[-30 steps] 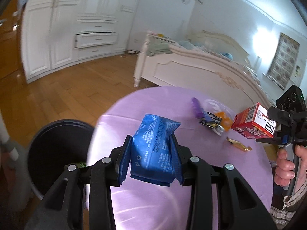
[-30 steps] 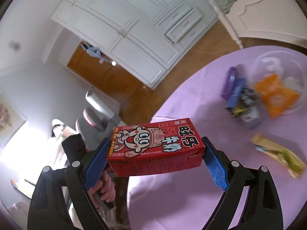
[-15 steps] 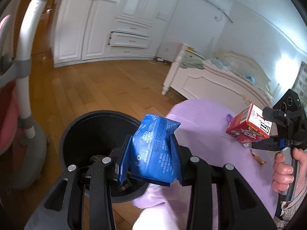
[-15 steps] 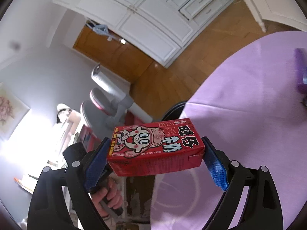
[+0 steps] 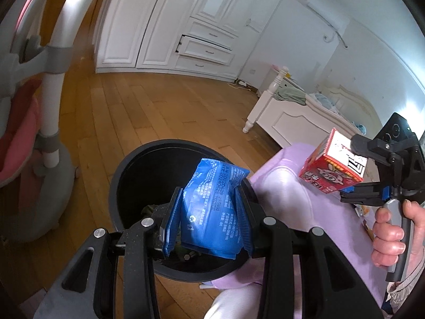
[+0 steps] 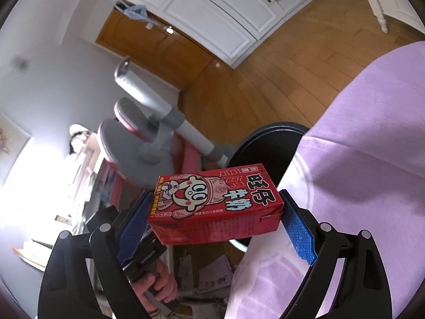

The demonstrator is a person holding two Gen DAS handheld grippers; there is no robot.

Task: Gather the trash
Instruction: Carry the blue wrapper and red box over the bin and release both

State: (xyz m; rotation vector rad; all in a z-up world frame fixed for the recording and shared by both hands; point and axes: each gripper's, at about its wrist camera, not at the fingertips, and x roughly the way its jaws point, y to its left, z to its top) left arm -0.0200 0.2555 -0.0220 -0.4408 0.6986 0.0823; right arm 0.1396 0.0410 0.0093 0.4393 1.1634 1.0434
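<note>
My left gripper is shut on a blue plastic wrapper and holds it over the open mouth of the black trash bin, near its right rim. My right gripper is shut on a red milk carton held on its side above the edge of the purple-clothed table. The carton also shows in the left wrist view, right of the bin. The bin shows behind the carton in the right wrist view.
A grey and pink chair stands on the wooden floor just left of the bin. White wardrobes line the far wall. A white bed stands beyond the table. Some trash lies inside the bin.
Both grippers swung left, away from the table. The blue wrapper went from above the tablecloth to above the bin. The red carton moved toward the table's edge, closer to the bin.
</note>
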